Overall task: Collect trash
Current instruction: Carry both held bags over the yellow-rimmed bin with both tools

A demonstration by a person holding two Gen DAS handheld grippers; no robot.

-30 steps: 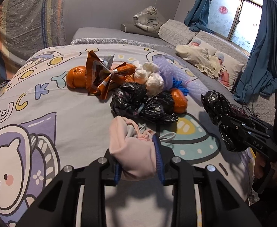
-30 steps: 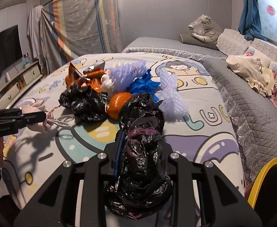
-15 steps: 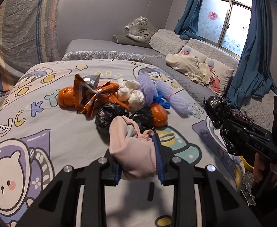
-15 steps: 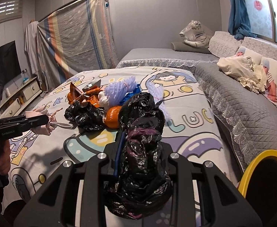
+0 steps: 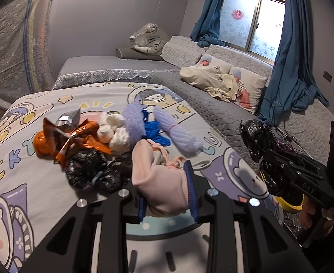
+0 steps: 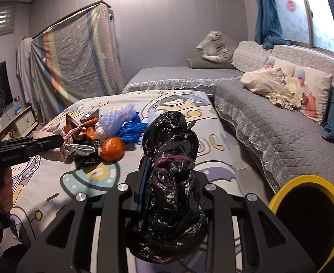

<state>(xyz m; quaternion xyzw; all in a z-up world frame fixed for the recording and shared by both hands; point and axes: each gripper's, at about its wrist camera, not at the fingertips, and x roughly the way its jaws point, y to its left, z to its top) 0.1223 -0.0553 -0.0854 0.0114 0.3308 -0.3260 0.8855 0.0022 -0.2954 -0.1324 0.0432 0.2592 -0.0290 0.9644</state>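
Trash (image 6: 170, 177) in both raised grippers.

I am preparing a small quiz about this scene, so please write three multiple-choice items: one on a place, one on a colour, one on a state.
1. Where does the yellow-rimmed bin stand in the right wrist view?
A. on the bed, among the trash
B. at the lower right, off the bed
C. on the grey sofa

2. What colour is the crumpled bag in the right gripper?
A. black
B. white
C. green

3. What is the state of the left gripper?
A. open and empty
B. out of view
C. shut on a pink cloth item

Answers: 1 B, its rim shows beside the bed's edge. 2 A, shiny black plastic fills the jaws. 3 C, the blue pads press on the pink cloth.
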